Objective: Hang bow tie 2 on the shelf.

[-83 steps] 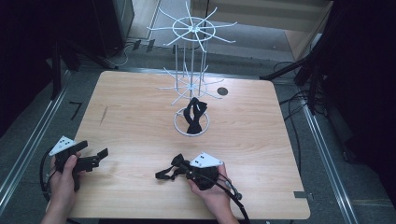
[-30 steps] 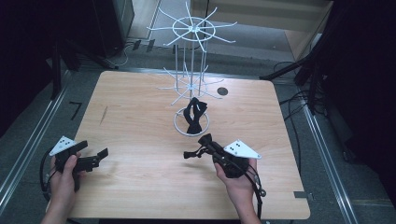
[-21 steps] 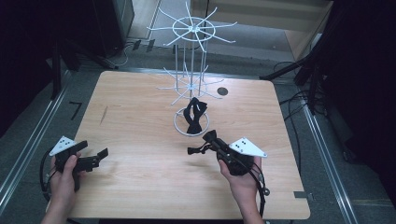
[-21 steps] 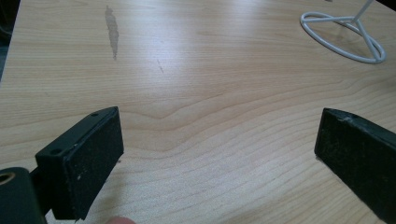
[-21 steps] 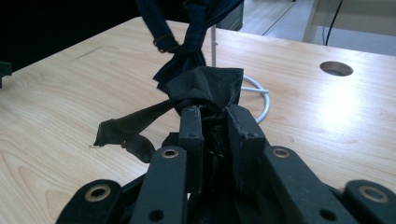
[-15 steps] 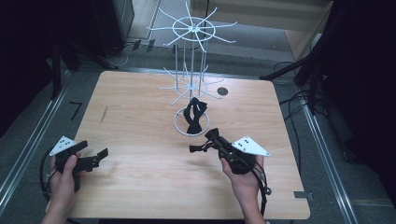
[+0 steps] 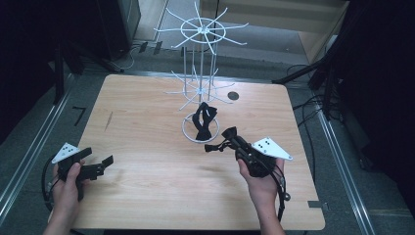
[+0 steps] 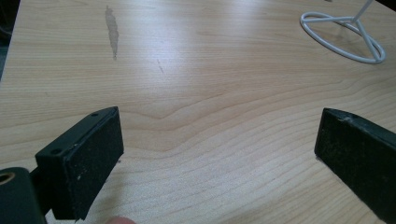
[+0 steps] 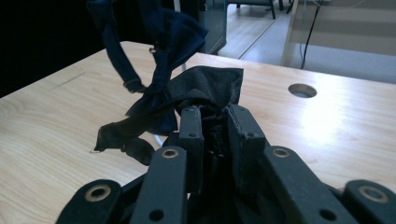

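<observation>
The right gripper [image 7: 226, 139] is clamped tight on a black bow tie [image 9: 205, 91], the cloth bunched between its jaws with a strap end dangling off to the left in the right gripper view. It is held above the table [image 7: 147, 127], just near and right of the white wire rack [image 7: 199, 93], where another bow tie [image 7: 203, 121] already hangs low over the ring base. The jaws point far-left, straight at the rack, so the lower prongs lie just ahead and above the held tie. The right hand is clearly the closer one. The left gripper [image 7: 100, 165] sits wide open and empty at the near-left, well apart from the rack.
</observation>
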Demonstrator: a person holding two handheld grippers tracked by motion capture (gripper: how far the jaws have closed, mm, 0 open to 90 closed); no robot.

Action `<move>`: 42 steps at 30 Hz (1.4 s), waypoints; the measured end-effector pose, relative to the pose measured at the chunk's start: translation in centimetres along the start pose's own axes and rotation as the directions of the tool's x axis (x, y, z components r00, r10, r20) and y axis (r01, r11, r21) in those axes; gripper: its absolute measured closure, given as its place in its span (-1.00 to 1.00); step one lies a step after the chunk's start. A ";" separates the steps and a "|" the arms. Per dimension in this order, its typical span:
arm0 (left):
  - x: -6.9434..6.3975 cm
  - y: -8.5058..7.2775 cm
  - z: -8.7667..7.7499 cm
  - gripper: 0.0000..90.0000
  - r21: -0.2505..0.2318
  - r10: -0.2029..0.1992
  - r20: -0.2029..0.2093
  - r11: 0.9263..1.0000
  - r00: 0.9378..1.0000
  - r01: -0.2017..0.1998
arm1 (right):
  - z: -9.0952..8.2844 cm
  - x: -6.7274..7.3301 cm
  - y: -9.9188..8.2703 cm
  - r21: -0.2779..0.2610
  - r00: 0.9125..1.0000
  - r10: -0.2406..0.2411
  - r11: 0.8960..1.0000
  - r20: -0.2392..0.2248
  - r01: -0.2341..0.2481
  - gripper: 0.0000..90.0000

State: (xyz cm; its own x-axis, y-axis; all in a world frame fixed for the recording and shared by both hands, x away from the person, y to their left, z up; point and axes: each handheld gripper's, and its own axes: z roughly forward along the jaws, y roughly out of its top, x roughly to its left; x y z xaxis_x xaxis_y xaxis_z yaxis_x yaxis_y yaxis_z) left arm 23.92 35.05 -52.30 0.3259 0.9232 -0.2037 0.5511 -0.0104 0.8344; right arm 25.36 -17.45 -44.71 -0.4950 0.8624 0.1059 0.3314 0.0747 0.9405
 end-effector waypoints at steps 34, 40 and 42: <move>0.0 0.0 0.0 -0.96 0.000 0.001 0.001 1.000 1.000 -0.001 | -0.3 -1.8 3.5 -0.073 0.998 0.023 0.997 0.054 -0.019 0.73; 0.0 0.0 0.0 -0.96 -0.001 0.001 0.001 1.000 1.000 -0.001 | -0.3 -1.7 4.2 -0.085 0.998 0.023 0.996 0.056 -0.018 0.73; 0.0 0.0 0.0 -0.96 -0.001 0.001 0.001 1.000 1.000 -0.001 | -0.2 -1.8 4.4 -0.087 0.998 0.023 0.996 0.058 -0.018 0.73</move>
State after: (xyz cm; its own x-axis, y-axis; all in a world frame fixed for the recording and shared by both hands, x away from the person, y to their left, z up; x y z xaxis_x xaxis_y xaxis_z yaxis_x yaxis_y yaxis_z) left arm 23.92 35.06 -52.30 0.3272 0.9228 -0.2033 0.5498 -0.0109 0.8352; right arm 27.51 -18.78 -40.70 -0.4398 0.8915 0.1086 0.2688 0.0152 0.9631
